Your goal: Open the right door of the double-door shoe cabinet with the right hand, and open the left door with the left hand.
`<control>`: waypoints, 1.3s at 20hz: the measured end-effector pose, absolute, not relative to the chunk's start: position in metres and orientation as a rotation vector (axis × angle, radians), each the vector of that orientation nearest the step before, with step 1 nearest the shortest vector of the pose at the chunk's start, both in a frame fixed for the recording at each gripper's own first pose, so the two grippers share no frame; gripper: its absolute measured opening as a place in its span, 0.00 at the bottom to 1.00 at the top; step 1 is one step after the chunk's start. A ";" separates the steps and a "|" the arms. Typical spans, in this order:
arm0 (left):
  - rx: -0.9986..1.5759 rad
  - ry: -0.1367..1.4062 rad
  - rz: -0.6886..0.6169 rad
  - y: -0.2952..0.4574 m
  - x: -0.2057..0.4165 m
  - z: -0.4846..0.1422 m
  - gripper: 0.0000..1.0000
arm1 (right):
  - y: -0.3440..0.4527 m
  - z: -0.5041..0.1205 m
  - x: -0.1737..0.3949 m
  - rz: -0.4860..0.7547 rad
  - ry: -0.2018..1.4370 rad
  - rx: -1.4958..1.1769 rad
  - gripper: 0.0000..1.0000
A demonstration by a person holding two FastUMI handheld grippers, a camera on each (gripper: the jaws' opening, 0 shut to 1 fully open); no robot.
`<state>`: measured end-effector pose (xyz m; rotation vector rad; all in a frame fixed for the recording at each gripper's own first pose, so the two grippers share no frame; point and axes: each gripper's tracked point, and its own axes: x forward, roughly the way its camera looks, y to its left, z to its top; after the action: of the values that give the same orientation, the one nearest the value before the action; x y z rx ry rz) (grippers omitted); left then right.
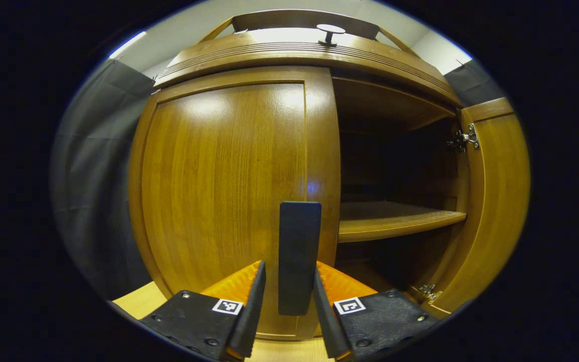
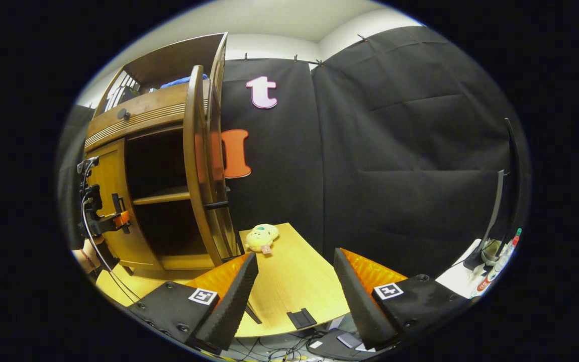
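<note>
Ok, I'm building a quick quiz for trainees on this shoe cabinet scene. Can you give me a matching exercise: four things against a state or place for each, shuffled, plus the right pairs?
Things:
1. left door
2. right door
3. plush toy
4. left door's handle

States or places:
A. lying on the table
B. between the fingers of the left gripper
C. closed
D. swung open

Pairs: 1-C, 2-D, 3-A, 4-B.

Brown wood-grain cabinet point(image 1: 229, 181), yellow plush toy point(image 2: 262, 237)
</note>
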<state>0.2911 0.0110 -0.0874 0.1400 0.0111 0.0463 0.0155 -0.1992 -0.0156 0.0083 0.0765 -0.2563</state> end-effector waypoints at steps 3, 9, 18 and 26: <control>0.179 0.003 0.054 0.008 0.290 -0.088 0.34 | -0.198 -0.016 0.016 -0.251 0.075 0.003 0.98; 0.159 0.017 0.046 0.009 0.286 -0.087 0.27 | -0.196 -0.014 0.015 -0.248 0.068 0.006 0.98; 0.157 0.004 -0.001 0.010 0.249 -0.086 0.16 | -0.176 -0.013 0.013 -0.217 0.056 -0.001 1.00; 0.130 0.004 -0.017 0.020 0.216 -0.083 0.14 | -0.144 -0.008 0.016 -0.164 0.037 -0.010 0.98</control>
<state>0.2161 0.0196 -0.0832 0.1303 0.0036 -0.0168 0.0164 -0.1437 -0.0076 -0.0099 0.0374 -0.1642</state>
